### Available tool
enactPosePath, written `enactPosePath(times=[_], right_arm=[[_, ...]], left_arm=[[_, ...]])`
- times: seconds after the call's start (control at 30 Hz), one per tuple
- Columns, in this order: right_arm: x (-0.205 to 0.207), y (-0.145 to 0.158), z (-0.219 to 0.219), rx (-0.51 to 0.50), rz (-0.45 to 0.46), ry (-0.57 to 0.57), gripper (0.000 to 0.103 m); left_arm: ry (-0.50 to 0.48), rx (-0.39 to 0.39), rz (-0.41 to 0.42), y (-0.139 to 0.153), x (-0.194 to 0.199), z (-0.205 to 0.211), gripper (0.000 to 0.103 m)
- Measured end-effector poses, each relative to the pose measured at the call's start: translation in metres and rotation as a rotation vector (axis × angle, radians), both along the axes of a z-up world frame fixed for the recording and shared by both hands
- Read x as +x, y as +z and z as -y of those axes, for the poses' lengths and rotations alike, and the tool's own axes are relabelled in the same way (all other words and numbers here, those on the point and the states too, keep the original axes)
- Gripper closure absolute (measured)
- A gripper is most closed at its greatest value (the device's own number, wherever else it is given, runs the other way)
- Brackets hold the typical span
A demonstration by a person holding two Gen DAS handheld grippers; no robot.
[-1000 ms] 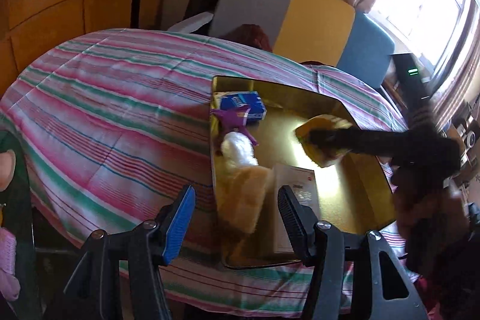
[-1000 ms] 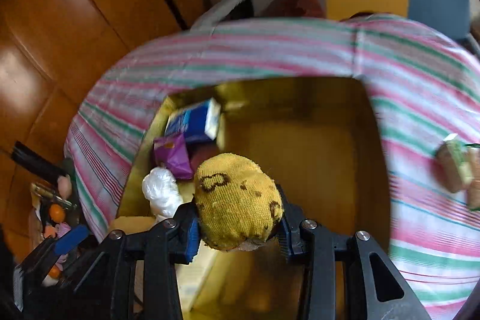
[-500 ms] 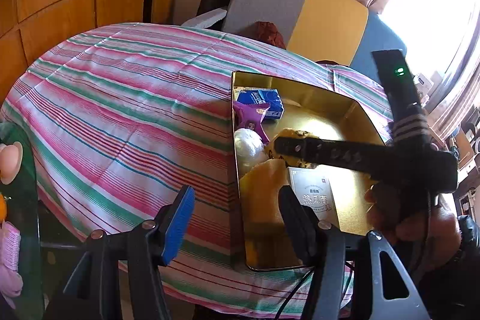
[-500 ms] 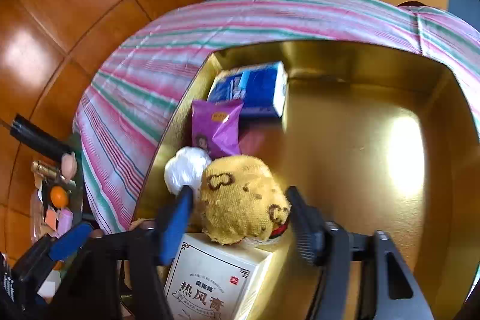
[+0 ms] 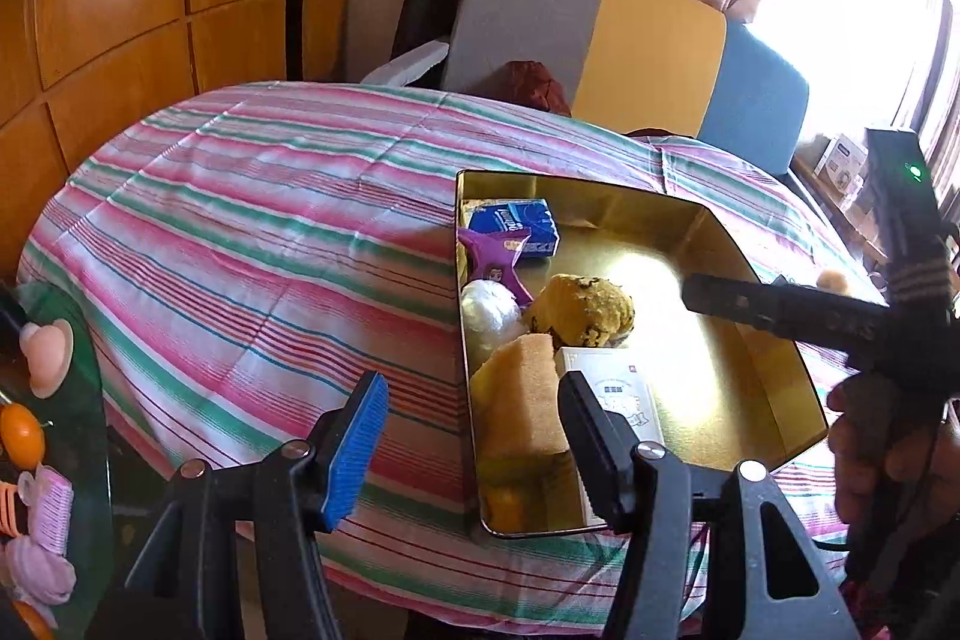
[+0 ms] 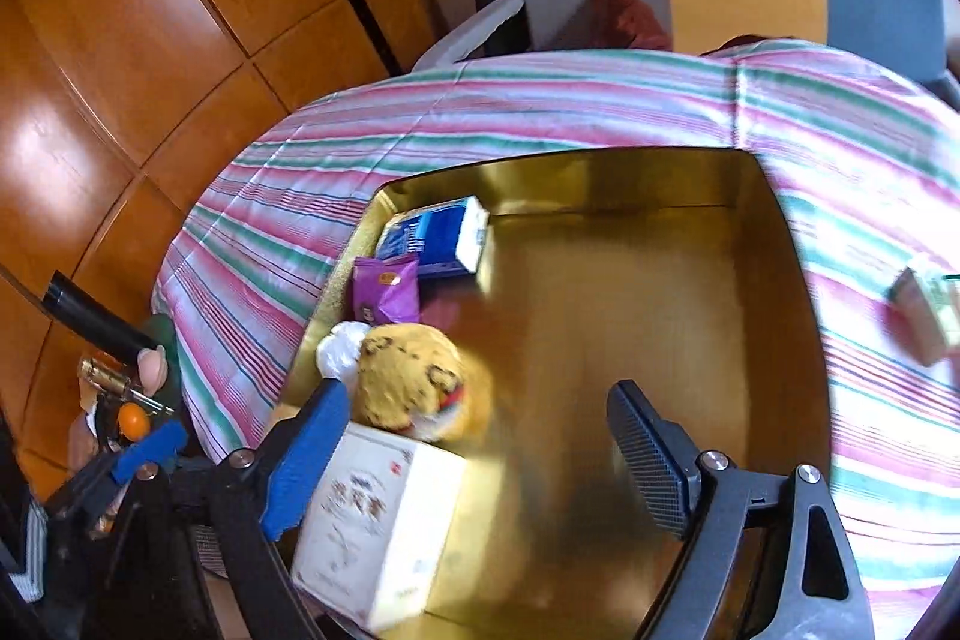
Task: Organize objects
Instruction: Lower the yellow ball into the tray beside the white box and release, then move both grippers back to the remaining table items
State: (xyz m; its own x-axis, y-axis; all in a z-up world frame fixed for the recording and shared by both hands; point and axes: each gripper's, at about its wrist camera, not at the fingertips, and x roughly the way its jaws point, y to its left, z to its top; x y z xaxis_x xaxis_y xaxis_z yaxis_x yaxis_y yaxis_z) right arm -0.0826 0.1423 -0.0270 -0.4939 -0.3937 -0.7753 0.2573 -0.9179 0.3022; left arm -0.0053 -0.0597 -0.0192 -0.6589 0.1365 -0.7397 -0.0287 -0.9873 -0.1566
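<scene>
A gold tray point(image 5: 768, 388) sits on the striped tablecloth point(image 5: 270, 220). Along its left side lie a blue tissue pack point(image 5: 510, 223), a purple packet point(image 5: 495, 256), a white lump point(image 5: 489, 310), a yellow sponge point(image 5: 522, 400) and a white box point(image 5: 624, 394). A yellow knitted ball point(image 6: 414, 382) rests against the white box point(image 6: 372, 520). My right gripper point(image 6: 480, 448) hangs above the tray floor with its jaws opening; the ball sits just past the blue pad, untouched. My left gripper point(image 5: 474, 442) stands open over the tray's near left edge, holding nothing.
A small green-and-white carton point(image 6: 924, 316) lies on the cloth right of the tray. A glass side table point(image 5: 90, 430) at the lower left holds an orange and pink things. A grey, yellow and blue sofa back point(image 5: 648, 40) stands behind the table.
The right gripper brought the yellow ball down into the tray, opened and drew back to the right. The ball now lies free beside the white lump. The left gripper stayed roughly in place.
</scene>
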Motion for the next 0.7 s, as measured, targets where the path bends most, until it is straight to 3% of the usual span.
enactPosePath(times=[0.37, 0.7], right_arm=[[0.030, 0.018, -0.080, 0.036, -0.048, -0.109, 0.008], [0.045, 0.039, -0.189, 0.088, -0.099, -0.313, 0.005]], left_arm=[[-0.052, -0.041, -0.014, 0.011, 0.004, -0.024, 0.043], [-0.101, -0.069, 0.006, 0.014, 0.000, -0.048, 0.043]])
